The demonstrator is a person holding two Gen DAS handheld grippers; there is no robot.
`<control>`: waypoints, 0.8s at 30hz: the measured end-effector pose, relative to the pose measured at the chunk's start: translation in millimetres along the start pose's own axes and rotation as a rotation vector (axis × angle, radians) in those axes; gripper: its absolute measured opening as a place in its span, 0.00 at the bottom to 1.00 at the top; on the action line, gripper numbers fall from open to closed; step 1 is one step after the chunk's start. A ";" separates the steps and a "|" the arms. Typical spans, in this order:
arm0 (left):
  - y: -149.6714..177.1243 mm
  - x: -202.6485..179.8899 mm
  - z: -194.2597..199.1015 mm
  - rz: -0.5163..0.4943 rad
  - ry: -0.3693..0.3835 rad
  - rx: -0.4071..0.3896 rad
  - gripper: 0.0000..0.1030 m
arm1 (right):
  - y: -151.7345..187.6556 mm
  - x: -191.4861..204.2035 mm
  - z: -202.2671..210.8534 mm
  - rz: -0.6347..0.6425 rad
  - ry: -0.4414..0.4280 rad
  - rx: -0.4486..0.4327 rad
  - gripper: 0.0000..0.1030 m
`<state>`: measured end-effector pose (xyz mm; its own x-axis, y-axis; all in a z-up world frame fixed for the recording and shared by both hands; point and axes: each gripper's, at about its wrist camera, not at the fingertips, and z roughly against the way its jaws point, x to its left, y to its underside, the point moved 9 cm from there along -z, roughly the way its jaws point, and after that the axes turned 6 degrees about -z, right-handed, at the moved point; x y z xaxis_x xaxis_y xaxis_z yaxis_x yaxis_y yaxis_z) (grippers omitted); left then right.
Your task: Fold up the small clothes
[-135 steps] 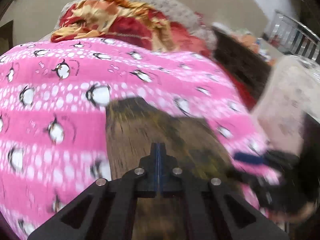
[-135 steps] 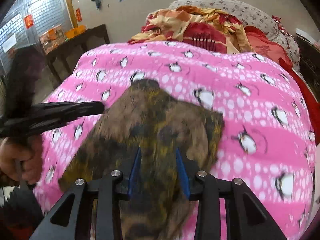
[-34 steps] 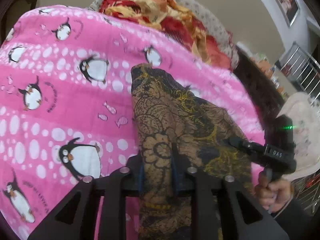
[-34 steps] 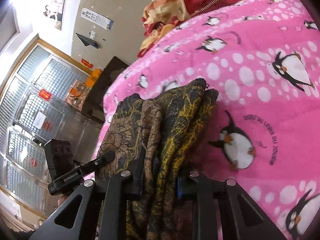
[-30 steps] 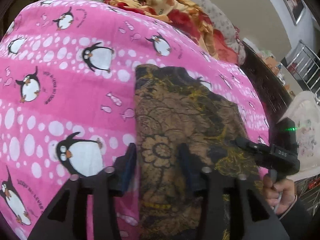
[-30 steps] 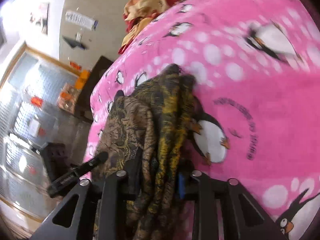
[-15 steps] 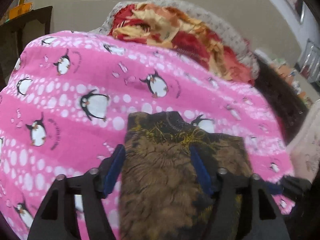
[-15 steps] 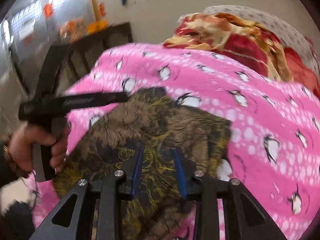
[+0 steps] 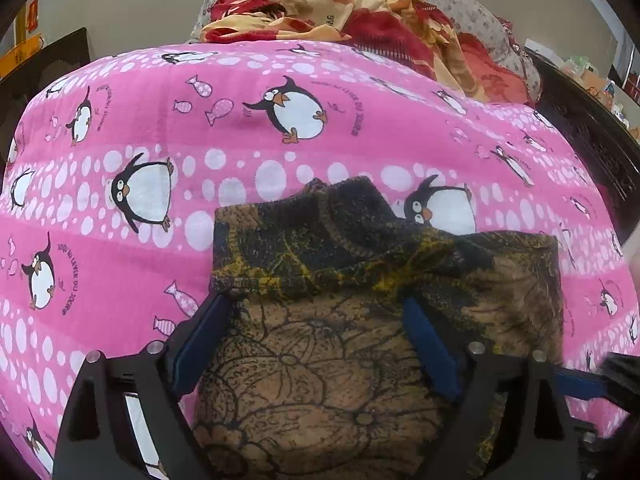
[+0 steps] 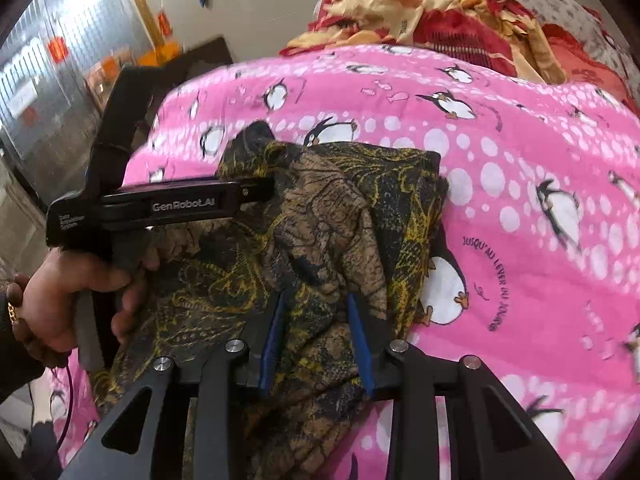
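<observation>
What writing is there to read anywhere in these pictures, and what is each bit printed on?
"GenRobot.AI": on the side of the black left gripper.
"JUSQU'AU LEVER DU JOUR": curved beside a penguin on the pink sheet; it repeats by other penguins.
Small white print at the back end of that gripper's body: too small to read.
Tag on the red and orange blanket: blurred.
Red signs and papers on the wall behind: too blurred to read.

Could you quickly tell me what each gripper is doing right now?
Left gripper: open, jaws just widened over the brown cloth.
Right gripper: cloth between its jaws; grip cannot be told.
</observation>
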<state>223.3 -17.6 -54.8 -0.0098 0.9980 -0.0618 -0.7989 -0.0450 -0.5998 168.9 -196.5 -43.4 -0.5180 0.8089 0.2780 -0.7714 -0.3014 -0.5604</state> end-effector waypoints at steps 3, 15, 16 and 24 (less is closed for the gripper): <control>0.2 4.5 -4.5 0.024 -0.006 0.017 0.98 | 11.5 43.1 39.7 0.128 -0.058 -0.063 0.37; 7.8 8.2 0.6 0.065 0.005 0.001 0.99 | 94.2 37.3 45.2 0.242 -0.008 0.078 0.45; 7.5 8.6 2.1 0.069 0.004 -0.007 0.99 | 84.6 39.2 51.3 0.252 -0.011 0.057 0.45; 11.3 18.0 53.1 0.107 -0.081 -0.237 0.99 | -39.2 -12.3 18.6 0.030 0.251 -0.100 0.48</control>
<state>182.2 2.1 -20.3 -0.1423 0.9868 -0.0769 -0.6274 -0.1500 -0.7641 198.7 -204.1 -10.3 -0.4228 0.9039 0.0648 -0.7104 -0.2862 -0.6430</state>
